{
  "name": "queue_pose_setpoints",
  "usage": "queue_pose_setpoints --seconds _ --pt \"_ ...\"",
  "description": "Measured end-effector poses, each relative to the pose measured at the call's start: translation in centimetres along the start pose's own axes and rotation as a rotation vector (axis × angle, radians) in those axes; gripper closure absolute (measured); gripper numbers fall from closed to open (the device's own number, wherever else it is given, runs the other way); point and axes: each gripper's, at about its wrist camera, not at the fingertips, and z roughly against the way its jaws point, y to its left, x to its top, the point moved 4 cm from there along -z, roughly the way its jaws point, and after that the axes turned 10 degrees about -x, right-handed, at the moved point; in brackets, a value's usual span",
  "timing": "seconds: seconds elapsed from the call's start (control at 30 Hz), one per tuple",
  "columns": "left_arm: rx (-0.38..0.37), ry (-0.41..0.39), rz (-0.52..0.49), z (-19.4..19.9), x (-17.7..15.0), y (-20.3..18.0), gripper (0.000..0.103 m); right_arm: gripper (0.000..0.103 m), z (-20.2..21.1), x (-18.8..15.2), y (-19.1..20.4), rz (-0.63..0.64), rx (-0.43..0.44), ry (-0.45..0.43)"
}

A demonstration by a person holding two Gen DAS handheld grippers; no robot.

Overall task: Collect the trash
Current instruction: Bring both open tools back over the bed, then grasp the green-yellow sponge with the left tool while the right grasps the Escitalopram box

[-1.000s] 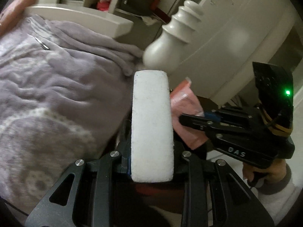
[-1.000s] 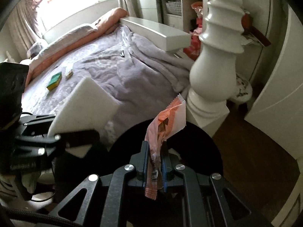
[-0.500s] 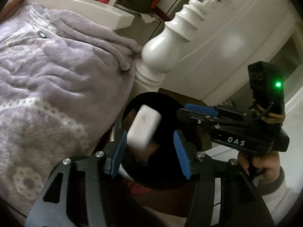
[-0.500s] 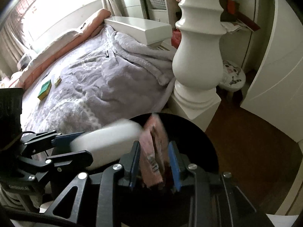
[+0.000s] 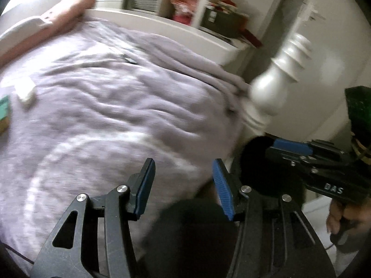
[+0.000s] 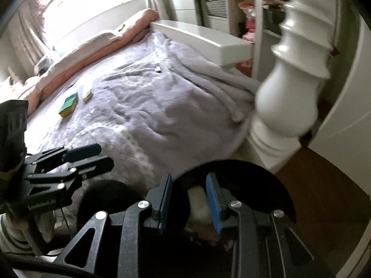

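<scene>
My left gripper [image 5: 183, 176] is open and empty over the bed's corner; it also shows in the right wrist view [image 6: 92, 155]. My right gripper [image 6: 189, 192] is open and empty above the black bin [image 6: 266, 180]; it also shows in the left wrist view [image 5: 289, 146]. Inside the bin lie the white foam block [image 6: 197, 199] and a pink wrapper [image 6: 204, 231]. On the purple blanket [image 6: 143, 106] far away lie a green and yellow sponge [image 6: 68, 105], a small white piece [image 6: 87, 92] and a small dark item [image 6: 158, 68]. The sponge [image 5: 4, 113] and white piece [image 5: 24, 90] show at the left edge.
A white turned bedpost [image 6: 294, 88] stands just beyond the bin. A white footboard [image 6: 204, 39] runs along the bed's far side. Shelves with clutter [image 5: 208, 7] and a white wardrobe [image 6: 347, 106] stand behind. Wooden floor [image 6: 336, 190] lies to the right.
My left gripper opened and dropped the white foam block into the bin, then swung left over the bed. My right gripper opened and let the pink wrapper fall into the bin.
</scene>
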Motion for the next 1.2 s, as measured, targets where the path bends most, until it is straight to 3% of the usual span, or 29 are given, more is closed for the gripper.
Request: queue_pose_setpoints --seconds 0.13,0.23,0.43,0.67,0.77,1.03,1.13,1.2 --pt "0.084 -0.03 0.045 1.8 0.2 3.9 0.053 0.072 -1.3 1.8 2.6 0.022 0.044 -0.001" --pt "0.165 -0.068 0.095 3.8 0.4 7.9 0.053 0.061 -2.4 3.7 5.5 0.061 0.087 -0.006" --pt "0.303 -0.113 0.241 8.0 0.4 16.7 0.053 0.06 -5.7 7.6 13.9 0.2 0.164 -0.001" --pt "0.408 -0.17 0.407 13.2 -0.2 25.8 0.053 0.06 -10.4 13.4 23.8 0.303 0.227 -0.001" --pt "0.42 -0.186 0.445 14.5 -0.1 28.3 0.053 0.058 -13.3 16.5 28.0 0.338 0.228 0.0" --pt "0.322 -0.217 0.558 13.9 2.5 34.5 0.048 0.047 -21.8 22.5 36.8 0.373 0.198 0.043" --pt "0.308 -0.205 0.58 12.1 3.7 36.2 0.047 0.048 -24.1 22.9 37.9 0.386 0.199 0.067" --pt "0.325 -0.201 0.594 11.2 4.3 37.3 0.047 0.059 -24.5 23.3 37.8 0.389 0.196 0.023"
